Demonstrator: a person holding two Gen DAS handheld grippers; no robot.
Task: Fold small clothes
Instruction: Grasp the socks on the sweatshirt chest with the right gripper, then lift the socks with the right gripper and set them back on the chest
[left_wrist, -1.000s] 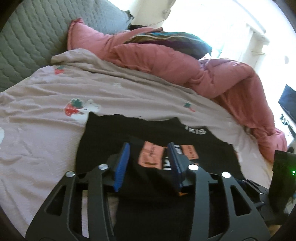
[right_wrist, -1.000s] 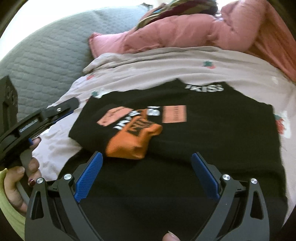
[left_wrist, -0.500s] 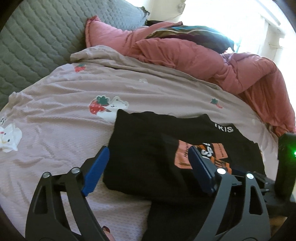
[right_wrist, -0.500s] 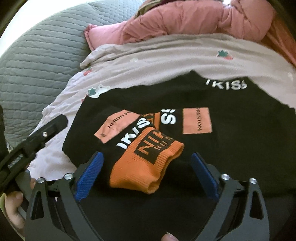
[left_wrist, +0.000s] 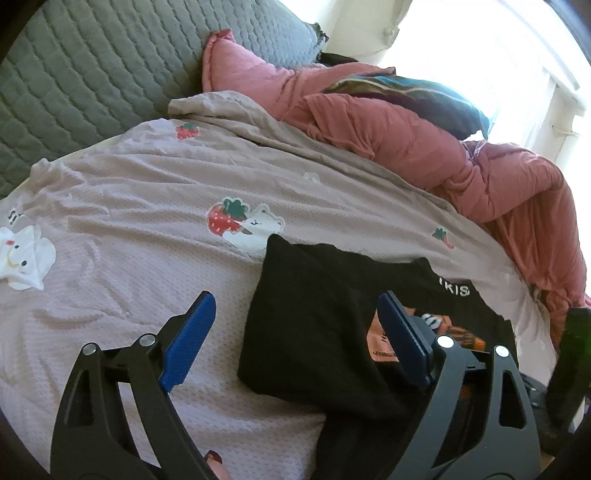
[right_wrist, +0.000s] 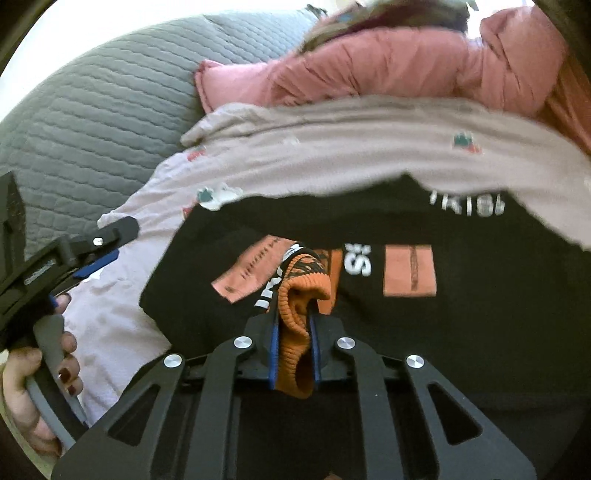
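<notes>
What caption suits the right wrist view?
Right gripper shut on orange knit cuff above a black garment on the bed.

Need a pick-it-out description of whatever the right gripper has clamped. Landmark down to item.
Start at the bed's pale sheet with strawberry prints; a black garment with salmon patches lies flat on it. Bunched on top of that, pinched between the blue pads of the right gripper, is the orange ribbed cuff. It is the only bright orange knit piece there, with black-and-white lettering just behind it.
</notes>
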